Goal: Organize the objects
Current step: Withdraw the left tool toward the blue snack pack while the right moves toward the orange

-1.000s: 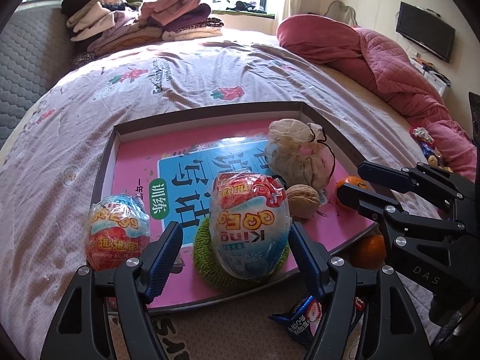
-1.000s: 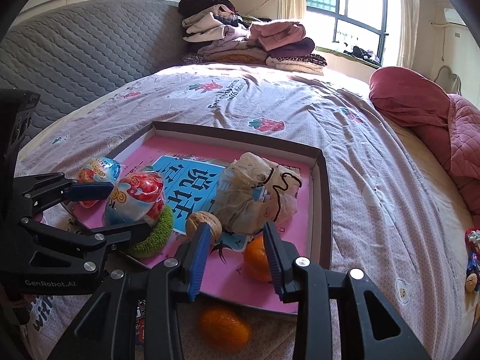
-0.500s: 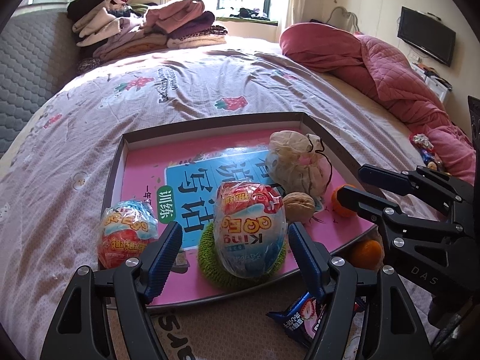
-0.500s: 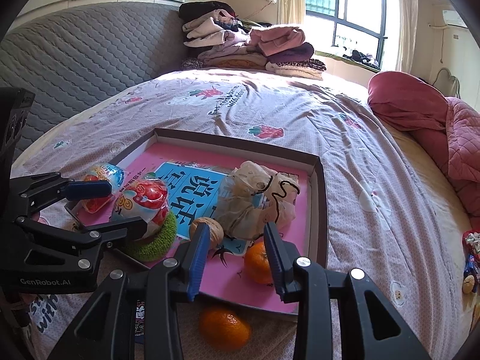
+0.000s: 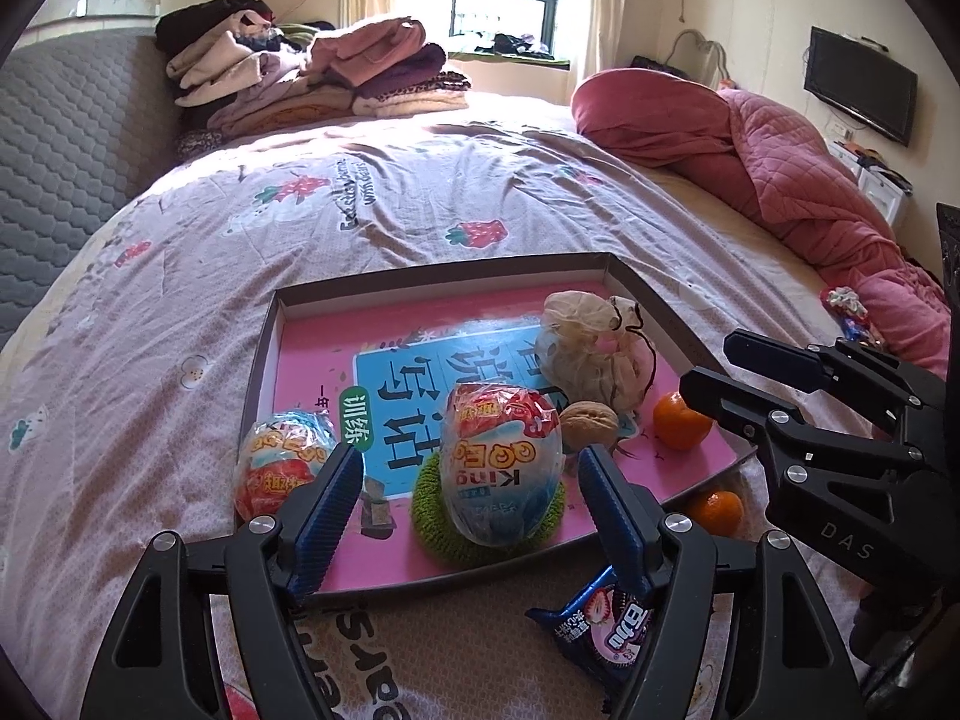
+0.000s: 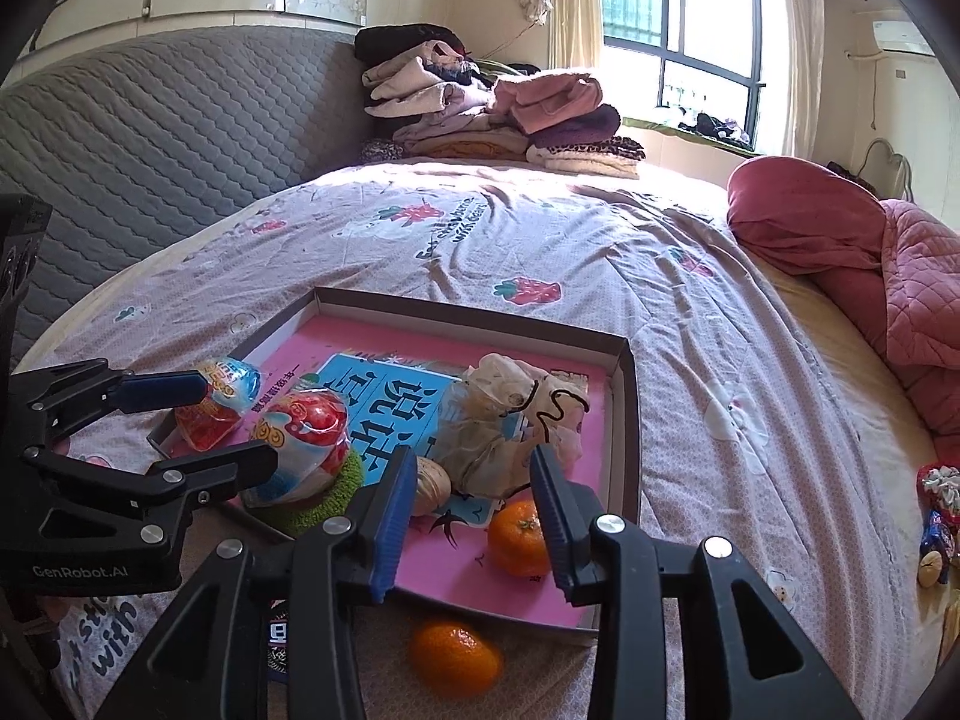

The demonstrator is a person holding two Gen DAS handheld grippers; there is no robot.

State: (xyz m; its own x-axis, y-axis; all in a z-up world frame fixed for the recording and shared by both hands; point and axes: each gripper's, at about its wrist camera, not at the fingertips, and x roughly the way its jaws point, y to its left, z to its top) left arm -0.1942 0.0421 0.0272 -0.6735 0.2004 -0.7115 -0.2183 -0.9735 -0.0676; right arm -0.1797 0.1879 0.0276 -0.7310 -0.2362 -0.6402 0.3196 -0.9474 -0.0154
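A shallow brown tray (image 5: 264, 360) lined with a pink book lies on the bed. In it a big foil egg (image 5: 501, 468) stands on a green knit coaster (image 5: 432, 516). A smaller egg (image 5: 282, 462), a walnut (image 5: 588, 423), a gauze pouch (image 5: 594, 354) and a tangerine (image 5: 678, 420) lie around it. My left gripper (image 5: 468, 453) is open wide, its blue pads clear of the big egg. The jaws of my right gripper (image 6: 473, 455) are opening above the tray's near edge, with nothing pressed between them; the tangerine (image 6: 519, 537) shows beside the right finger.
A second tangerine (image 6: 456, 654) and a blue snack packet (image 5: 600, 630) lie on the bedcover in front of the tray. Folded clothes (image 5: 312, 78) are stacked at the far end. A red quilt (image 5: 780, 180) is heaped on the right, with small trinkets (image 6: 936, 516) by it.
My left gripper has drawn back and up from the big egg, which now looks smaller and farther. The right jaws have spread a little wider. Nothing in the tray has moved.
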